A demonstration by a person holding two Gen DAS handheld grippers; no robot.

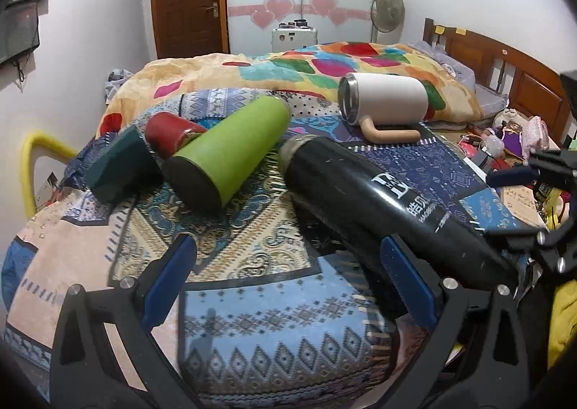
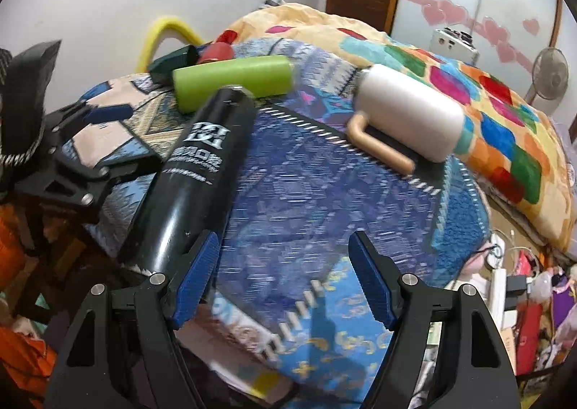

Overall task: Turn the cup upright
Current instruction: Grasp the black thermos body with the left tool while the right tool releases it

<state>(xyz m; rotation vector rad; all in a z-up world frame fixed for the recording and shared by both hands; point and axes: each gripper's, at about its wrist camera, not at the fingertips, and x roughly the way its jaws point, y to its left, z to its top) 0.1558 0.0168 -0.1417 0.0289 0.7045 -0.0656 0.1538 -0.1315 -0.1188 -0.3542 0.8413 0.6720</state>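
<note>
Black flask (image 1: 389, 199) lies on its side on the patterned blanket (image 1: 252, 319), long axis diagonal; base end beside my left hand-held gripper (image 1: 288, 277), spread, empty; my right hand-held gripper (image 2: 283, 281) also spread, touching its side; both near.

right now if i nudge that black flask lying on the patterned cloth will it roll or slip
Probably rolls: the black flask is a smooth cylinder lying on its side across the patterned cloth, which may damp the roll a little. Its glossy shell looks slippery for the gripper pads. It looks rigid and likely metal, so perhaps heavy for its size. Both the left gripper and right gripper are open beside it.
</note>
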